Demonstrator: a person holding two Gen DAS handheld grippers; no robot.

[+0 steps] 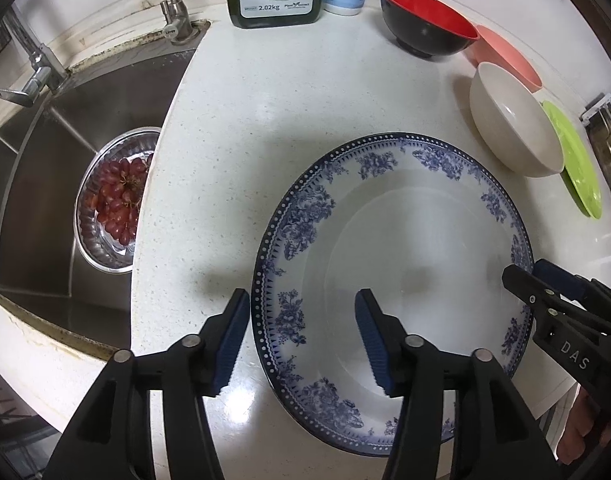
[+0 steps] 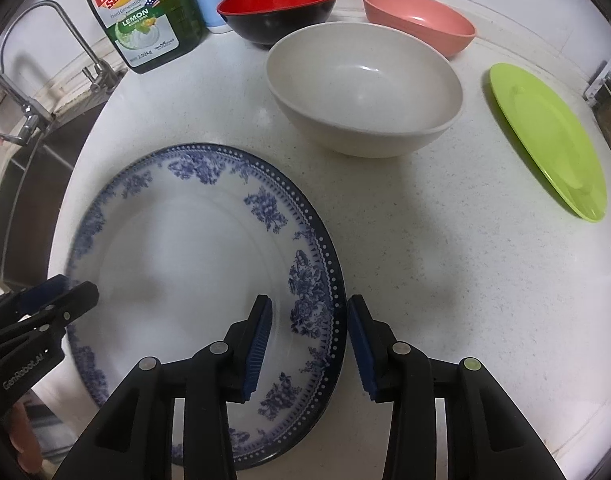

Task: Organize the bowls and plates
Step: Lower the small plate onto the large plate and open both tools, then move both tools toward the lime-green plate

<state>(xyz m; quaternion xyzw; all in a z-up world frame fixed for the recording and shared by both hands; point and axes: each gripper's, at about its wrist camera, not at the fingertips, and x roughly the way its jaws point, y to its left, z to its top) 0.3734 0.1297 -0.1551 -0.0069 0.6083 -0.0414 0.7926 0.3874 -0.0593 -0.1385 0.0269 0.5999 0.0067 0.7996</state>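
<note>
Blue-patterned plate [image 1: 405, 280] flat on counter [image 1: 233, 128], near front edge. Left gripper [image 1: 301, 338] and right gripper [image 2: 309, 346] straddle opposite rims, jaws parted, not gripping. Risk: glazed rim slips from pads, plate tips if one side lifts first.

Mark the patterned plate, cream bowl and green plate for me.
blue-and-white plate [image 2: 177, 264], right wrist view, bare centre.
cream bowl [image 2: 365, 80], right wrist view, inner wall.
green plate [image 2: 545, 136], right wrist view, flat middle.
</note>
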